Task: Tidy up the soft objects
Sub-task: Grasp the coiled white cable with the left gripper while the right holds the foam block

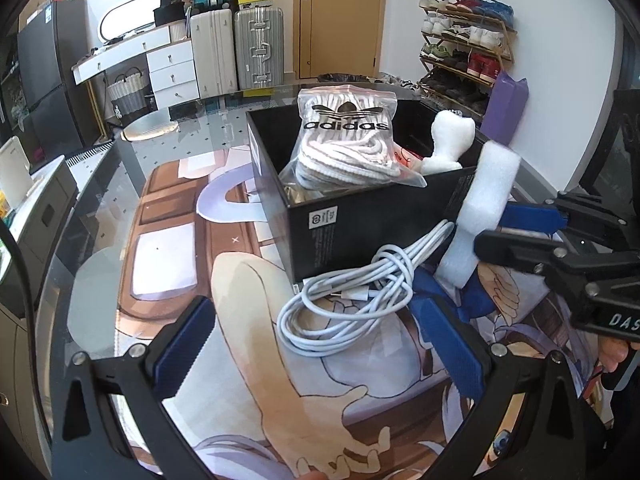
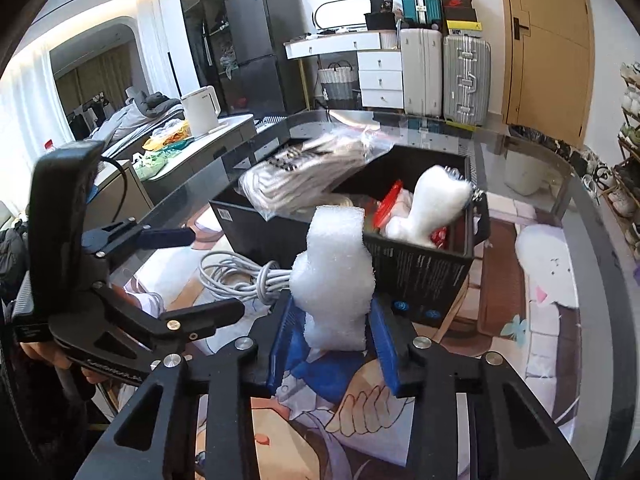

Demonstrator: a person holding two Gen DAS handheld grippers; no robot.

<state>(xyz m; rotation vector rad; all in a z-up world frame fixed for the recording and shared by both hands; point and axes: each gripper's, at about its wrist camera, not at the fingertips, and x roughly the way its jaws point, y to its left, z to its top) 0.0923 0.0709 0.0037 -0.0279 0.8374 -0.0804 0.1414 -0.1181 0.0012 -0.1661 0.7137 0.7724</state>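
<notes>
A tabletop tidy-up in a living room, caught mid-grip. At far left the left gripper [image 1: 316, 344] hangs with its jaws spread wide and nothing between them, the coiled white cable [image 1: 352, 296] lying on the printed table mat [image 1: 256, 304] just ahead of its fingers. Beyond the cable stands the black box [image 1: 360, 220], already holding a clear bag of white laces [image 1: 344, 140] that leans over the far rim, and a white plush toy [image 1: 448, 140] tucked against its right-hand wall. To the right, the right gripper [image 2: 334, 340] has its blue pads [image 2: 286, 340] pressed on the lower part of a white foam piece [image 2: 334, 276], which stands upright between the fingers, just in front of the box's near corner. The risks look plain enough: foam squashes and springs, so a grip this low could let the tall top sway or the piece squirm free on the way up; lifted too little, it may catch the box's near wall and nudge the box; and the two grippers sit close together, with the cable loops near both, so a careless swing could snag the cable.
</notes>
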